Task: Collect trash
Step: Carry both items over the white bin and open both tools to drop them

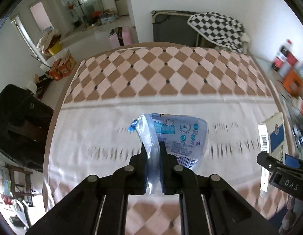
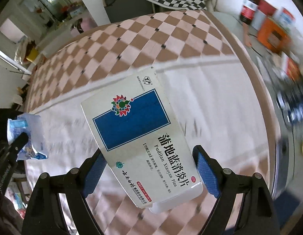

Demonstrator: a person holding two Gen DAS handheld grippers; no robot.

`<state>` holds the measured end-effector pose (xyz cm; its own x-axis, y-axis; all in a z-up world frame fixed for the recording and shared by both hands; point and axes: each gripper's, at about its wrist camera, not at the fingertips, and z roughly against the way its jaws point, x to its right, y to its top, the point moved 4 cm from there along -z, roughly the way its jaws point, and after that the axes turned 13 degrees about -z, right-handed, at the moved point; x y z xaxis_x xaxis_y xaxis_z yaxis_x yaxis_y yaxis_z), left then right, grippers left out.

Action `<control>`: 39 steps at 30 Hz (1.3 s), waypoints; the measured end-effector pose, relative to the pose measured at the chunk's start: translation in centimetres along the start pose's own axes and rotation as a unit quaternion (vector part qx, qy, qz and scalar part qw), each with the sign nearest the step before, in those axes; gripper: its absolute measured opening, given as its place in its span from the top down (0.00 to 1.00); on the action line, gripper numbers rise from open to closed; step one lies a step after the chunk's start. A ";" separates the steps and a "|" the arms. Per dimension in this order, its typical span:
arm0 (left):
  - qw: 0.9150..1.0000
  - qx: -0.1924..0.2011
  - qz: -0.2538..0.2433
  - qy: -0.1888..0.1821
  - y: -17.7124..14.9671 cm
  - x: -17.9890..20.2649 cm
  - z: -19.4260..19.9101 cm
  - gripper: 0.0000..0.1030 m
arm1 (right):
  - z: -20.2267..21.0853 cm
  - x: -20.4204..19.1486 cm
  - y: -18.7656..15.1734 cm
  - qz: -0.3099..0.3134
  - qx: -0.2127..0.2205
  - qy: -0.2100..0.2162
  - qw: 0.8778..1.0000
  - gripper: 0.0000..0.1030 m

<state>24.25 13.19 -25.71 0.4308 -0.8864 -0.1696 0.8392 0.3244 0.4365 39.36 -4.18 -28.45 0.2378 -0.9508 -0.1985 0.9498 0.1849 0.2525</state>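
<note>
2 grippers (image 1: 152, 148), 1 plastic wrapper (image 1: 177, 135), 1 medicine box (image 2: 139, 137), 1 table (image 1: 171, 68).

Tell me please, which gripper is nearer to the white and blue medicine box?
Right. The right gripper holds the medicine box between its fingers. The left gripper is off to its side, shut on a plastic wrapper.

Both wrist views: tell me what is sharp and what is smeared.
Left wrist view: the wrapper in the left hand-held gripper is sharp; the tablecloth print streaks sideways. Right wrist view: the box in the right hand-held gripper reads crisply; clutter at the right edge is smeared. Both bow at the rims.
</note>
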 end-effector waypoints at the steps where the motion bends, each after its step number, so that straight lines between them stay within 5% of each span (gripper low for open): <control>1: 1.000 0.004 -0.003 -0.004 -1.3 -0.2 0.7 0.94 | 1.0 0.2 -2.1 -0.007 0.003 0.000 1.000 0.14; 10: 0.997 -0.025 -0.028 -0.064 -15.5 -1.1 5.1 0.94 | 5.8 2.3 -21.5 -0.057 -0.025 0.006 0.998 0.14; 18: 0.986 -0.124 0.008 -0.106 -28.3 0.7 2.3 0.93 | 1.2 7.5 -34.4 -0.080 -0.121 -0.001 0.989 0.14; 24: 0.966 -0.217 0.066 -0.123 -38.2 4.1 -6.6 0.91 | -8.9 12.1 -41.6 -0.092 -0.203 -0.004 0.975 0.15; 31: 0.917 -0.306 0.191 -0.172 -48.9 7.8 -22.9 0.87 | -25.1 16.4 -45.8 -0.122 -0.264 -0.001 0.957 0.15; 34: 0.908 -0.320 0.200 -0.181 -51.1 9.5 -27.6 0.86 | -30.8 17.6 -46.7 -0.145 -0.269 0.004 0.952 0.15; 36: 0.905 -0.326 0.201 -0.183 -52.4 10.3 -30.0 0.78 | -34.0 18.1 -47.1 -0.165 -0.277 0.015 0.946 0.15; 38: 0.903 -0.330 0.202 -0.185 -54.1 9.1 -30.7 0.49 | -36.8 18.2 -47.7 -0.179 -0.287 0.025 0.941 0.15; 39: 0.904 -0.329 0.200 -0.184 -54.5 8.9 -30.9 0.44 | -37.7 18.2 -47.9 -0.184 -0.287 0.026 0.940 0.15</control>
<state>-7.39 -2.15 -78.33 0.7061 -0.6648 0.2440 0.7081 0.6633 -0.2420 5.82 -21.01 -79.84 -0.1336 -0.9656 -0.2230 0.9192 -0.0366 -0.3921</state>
